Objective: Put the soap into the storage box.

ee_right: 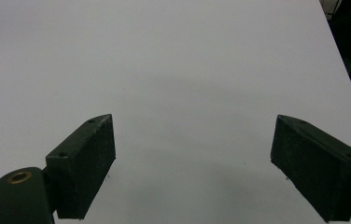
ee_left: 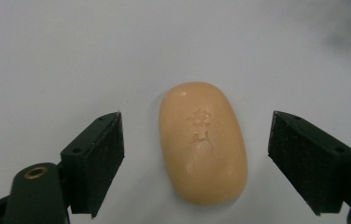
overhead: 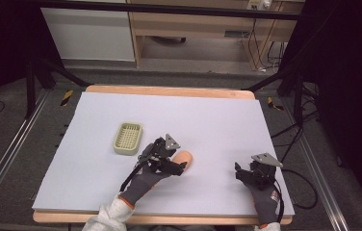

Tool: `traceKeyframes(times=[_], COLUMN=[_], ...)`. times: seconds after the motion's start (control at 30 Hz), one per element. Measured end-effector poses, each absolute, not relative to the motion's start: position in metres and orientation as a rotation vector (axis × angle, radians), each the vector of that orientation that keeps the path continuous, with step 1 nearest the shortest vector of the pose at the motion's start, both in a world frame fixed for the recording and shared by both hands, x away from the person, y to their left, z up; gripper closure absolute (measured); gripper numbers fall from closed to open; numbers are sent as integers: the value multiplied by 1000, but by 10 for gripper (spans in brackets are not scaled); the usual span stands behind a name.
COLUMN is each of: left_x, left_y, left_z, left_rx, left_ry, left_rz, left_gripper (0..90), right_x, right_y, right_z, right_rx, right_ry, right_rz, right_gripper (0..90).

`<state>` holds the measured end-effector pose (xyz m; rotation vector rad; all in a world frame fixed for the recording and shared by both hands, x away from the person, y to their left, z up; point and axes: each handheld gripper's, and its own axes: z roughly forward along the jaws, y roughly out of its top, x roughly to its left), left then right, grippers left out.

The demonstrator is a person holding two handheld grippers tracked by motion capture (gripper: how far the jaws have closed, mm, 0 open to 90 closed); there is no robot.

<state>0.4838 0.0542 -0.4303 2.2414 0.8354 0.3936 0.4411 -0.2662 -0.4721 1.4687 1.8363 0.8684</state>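
Note:
A peach-coloured oval soap bar (ee_left: 204,142) with a stamped mark lies flat on the white table sheet (ee_left: 71,56). My left gripper (ee_left: 197,122) stands open around it, one black pad on each side with a gap to the soap on both. In the high view the soap bar (overhead: 186,157) lies near the table's middle front, with the left gripper (overhead: 179,164) over its near end, held by a gloved hand. My right gripper (overhead: 239,172) rests at the front right, apart from the soap. The right gripper (ee_right: 194,135) is open with only bare sheet between its pads.
A pale green slotted soap dish (overhead: 128,138) sits left of the left hand. The white sheet (overhead: 208,115) covers a wooden table whose edge (overhead: 169,90) shows at the back. Cables and frame legs lie on the floor around it.

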Motion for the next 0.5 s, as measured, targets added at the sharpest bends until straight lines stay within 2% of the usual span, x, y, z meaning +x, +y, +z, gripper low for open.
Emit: traceKeyframes(times=[0.5], left_x=[490], left_y=[44], left_z=[-441], left_rx=[2268], left_ry=[852], left_rz=[355], left_gripper=[181], right_x=[442], right_y=[-266], right_z=[-472], right_rx=[1474], right_ry=[1839], right_rz=[869], right_gripper=[139])
